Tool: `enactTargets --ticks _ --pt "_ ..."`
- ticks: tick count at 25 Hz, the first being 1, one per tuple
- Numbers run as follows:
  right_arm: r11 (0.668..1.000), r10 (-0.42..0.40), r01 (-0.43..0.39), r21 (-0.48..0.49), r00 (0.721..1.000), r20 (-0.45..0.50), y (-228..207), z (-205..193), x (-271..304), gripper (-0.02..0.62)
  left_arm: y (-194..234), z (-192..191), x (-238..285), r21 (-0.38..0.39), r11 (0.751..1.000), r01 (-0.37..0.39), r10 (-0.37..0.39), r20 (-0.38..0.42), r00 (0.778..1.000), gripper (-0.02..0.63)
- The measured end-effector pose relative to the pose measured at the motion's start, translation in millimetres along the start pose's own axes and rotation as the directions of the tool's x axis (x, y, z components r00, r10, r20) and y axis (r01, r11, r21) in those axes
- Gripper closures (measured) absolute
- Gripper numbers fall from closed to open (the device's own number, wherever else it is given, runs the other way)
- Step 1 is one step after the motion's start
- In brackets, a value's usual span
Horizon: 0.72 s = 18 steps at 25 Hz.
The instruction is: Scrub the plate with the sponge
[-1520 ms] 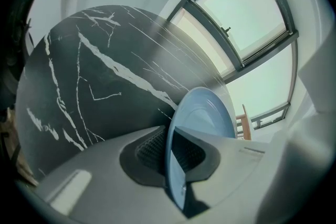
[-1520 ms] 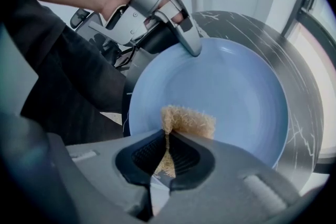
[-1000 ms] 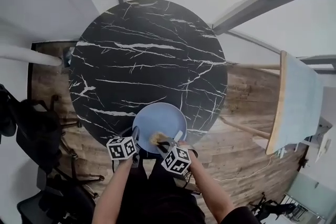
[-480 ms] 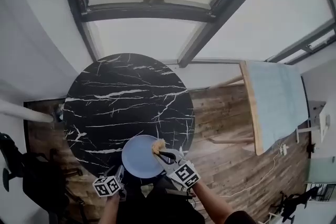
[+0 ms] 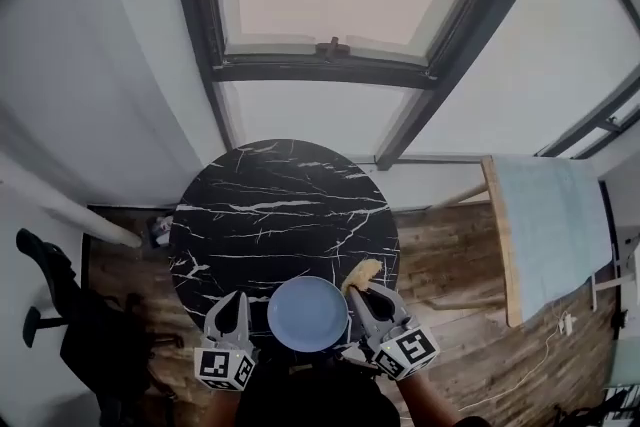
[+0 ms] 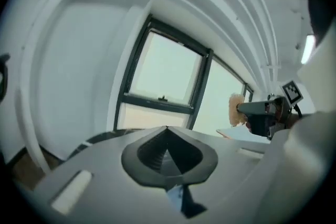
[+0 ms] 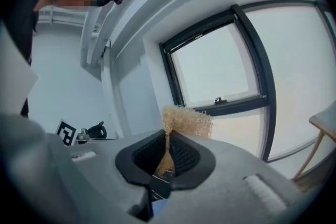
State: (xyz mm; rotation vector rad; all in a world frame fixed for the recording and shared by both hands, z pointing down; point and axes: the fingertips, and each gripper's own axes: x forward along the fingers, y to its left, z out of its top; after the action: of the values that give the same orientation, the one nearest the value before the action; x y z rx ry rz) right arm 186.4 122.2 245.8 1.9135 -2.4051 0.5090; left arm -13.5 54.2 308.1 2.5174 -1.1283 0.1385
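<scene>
A round blue plate (image 5: 308,313) lies at the near edge of a black marble table (image 5: 280,215). My right gripper (image 5: 366,292) is shut on a tan fibrous sponge (image 5: 360,272), held just past the plate's right rim. The right gripper view shows the sponge (image 7: 186,120) pinched in the right gripper (image 7: 168,135), sticking up above the tips. My left gripper (image 5: 232,303) hangs left of the plate, apart from it. In its own view the left gripper (image 6: 167,129) is shut with nothing between the jaws, and the sponge (image 6: 234,109) shows at the right.
A pale board on a wooden frame (image 5: 535,225) stands right of the table. A black office chair (image 5: 55,320) stands on the wooden floor at the left, behind a white pole (image 5: 60,207). A large window (image 5: 330,45) rises behind the table.
The head camera has tilted up toward the window. The sponge has moved from over the plate's middle to past its right rim. The left gripper has come away from the plate's left edge.
</scene>
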Motion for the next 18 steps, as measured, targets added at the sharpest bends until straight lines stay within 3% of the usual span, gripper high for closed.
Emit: enactTargets --ticks 3,5,9,13,18 --pt "0.997 -0.061 0.064 -0.042 0.997 0.056 15.3 26.5 -11.4 0.571 -22.5 59.3 -19.3 0.159 0.987 -0.012 -0.009 0.128 0.992 0.615" --pt "0.994 -0.087 0.092 -0.063 0.993 0.076 27.1 28.5 -18.7 0.571 -35.1 75.4 -30.6 0.208 0.978 -0.012 -0.024 0.171 0.985 0.615" --pt "0.995 -0.074 0.076 -0.067 0.997 0.034 47.4 -7.3 -22.2 0.571 -41.9 69.5 -44.4 0.144 0.989 -0.031 -0.005 0.240 0.971 0.611" --pt "0.995 -0.094 0.094 -0.021 0.995 0.033 54.4 -29.7 -29.6 0.571 -50.8 44.5 -47.3 0.118 0.993 0.024 -0.046 0.184 0.982 0.608" --pt "0.992 -0.115 0.116 -0.043 0.993 0.022 54.8 -35.1 -31.7 0.571 -59.4 47.9 -46.1 0.103 0.993 0.057 -0.074 0.166 0.983 0.608"
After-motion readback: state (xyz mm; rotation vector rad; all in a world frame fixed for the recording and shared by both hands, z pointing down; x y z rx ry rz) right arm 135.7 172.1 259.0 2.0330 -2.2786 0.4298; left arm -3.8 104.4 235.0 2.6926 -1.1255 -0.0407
